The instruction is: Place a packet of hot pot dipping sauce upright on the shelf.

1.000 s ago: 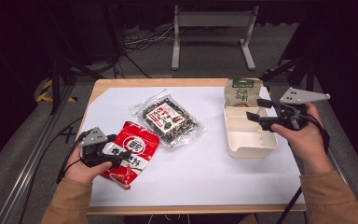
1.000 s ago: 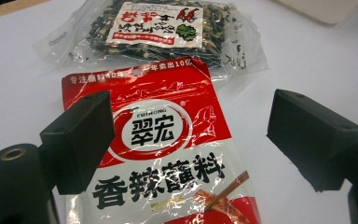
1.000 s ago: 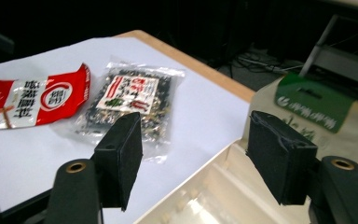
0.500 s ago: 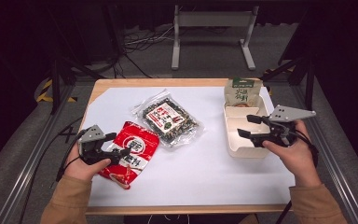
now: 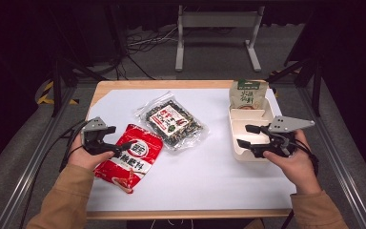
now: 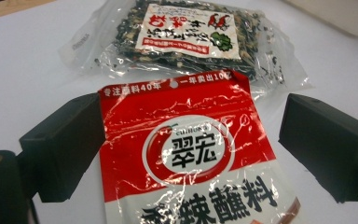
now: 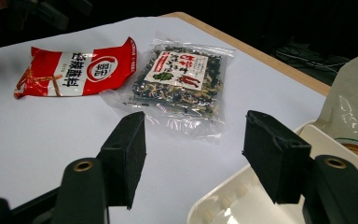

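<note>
A red seasoning packet (image 5: 131, 157) lies flat at the front left of the white sheet. My left gripper (image 5: 121, 138) is low over it. In the left gripper view the packet (image 6: 191, 154) lies between the jaws of that gripper (image 6: 193, 112). They have just been opening and do not press on it. My right gripper (image 5: 244, 135) is open and holds nothing, at the near left corner of the white divided tray (image 5: 252, 112). In the right gripper view one jaw of this gripper (image 7: 196, 135) is over the tray (image 7: 223, 205) and the other over the sheet.
A clear bag of dark dried mix (image 5: 171, 121) lies mid-table, beyond the red packet. A green pouch (image 5: 247, 94) stands at the tray's far end. The wooden table edge runs close behind it. Dark floor, metal rails and cables surround the table.
The right hand came down and toward the person, from the tray's middle to its near left corner. The left gripper shifted a little farther up the red packet.
</note>
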